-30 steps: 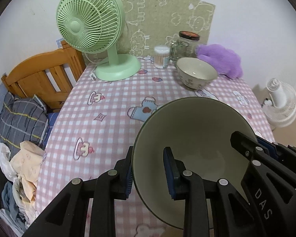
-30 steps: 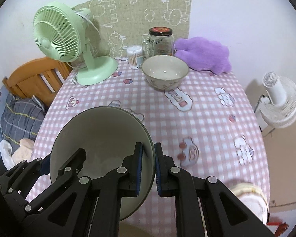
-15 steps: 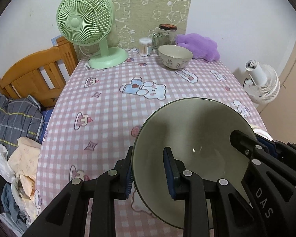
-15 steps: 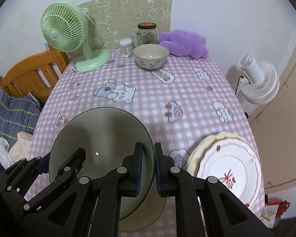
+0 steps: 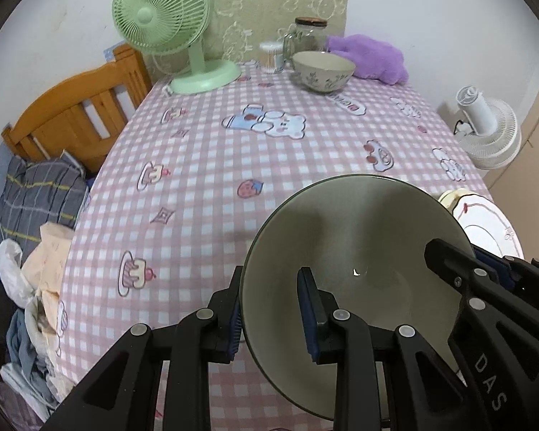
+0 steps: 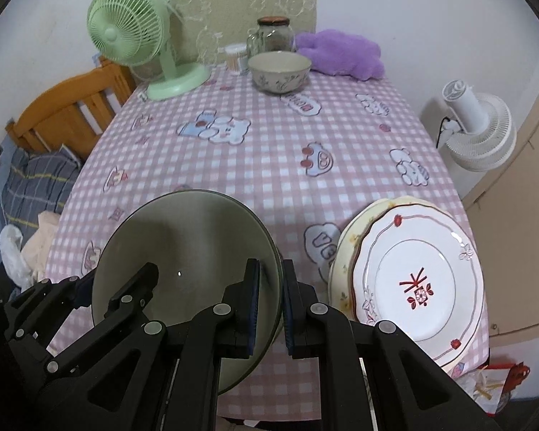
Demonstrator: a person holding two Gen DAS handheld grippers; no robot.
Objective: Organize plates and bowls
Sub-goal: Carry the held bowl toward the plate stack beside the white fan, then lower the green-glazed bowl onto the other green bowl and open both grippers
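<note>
Glazed stoneware, by its look: the grey-green bowl (image 5: 355,251) is the largest piece I carry, and I judge it heavy, rigid, slick and breakable. It hangs between my two tongs, above the near end of the table. My left tongs (image 5: 271,307) pinch its left rim, one pad outside the wall and one inside. My right tongs (image 6: 269,300) are pressed together on the opposite rim in the same manner. Rim grips on opposing sides are the correct hold; the glaze offers little friction, so both pinches should be kept square to the wall and the bowl kept level.

Just right of my right tongs lies a stack of plates (image 6: 413,280): a white plate with red motifs on top of a cream one, near the table's right edge. These are thin, stiff and chip-prone; I would avoid knocking the bowl against them.

Far ahead of both tongs stands a small patterned bowl (image 6: 279,72), lighter, with the same rim as its handle.

The table (image 6: 269,151) wears a pink checked cloth, soft and likely to slide or wrinkle under a dragged base; set pieces down vertically. Beyond, left of centre, a green fan (image 5: 161,10) stands against the white wall.
</note>
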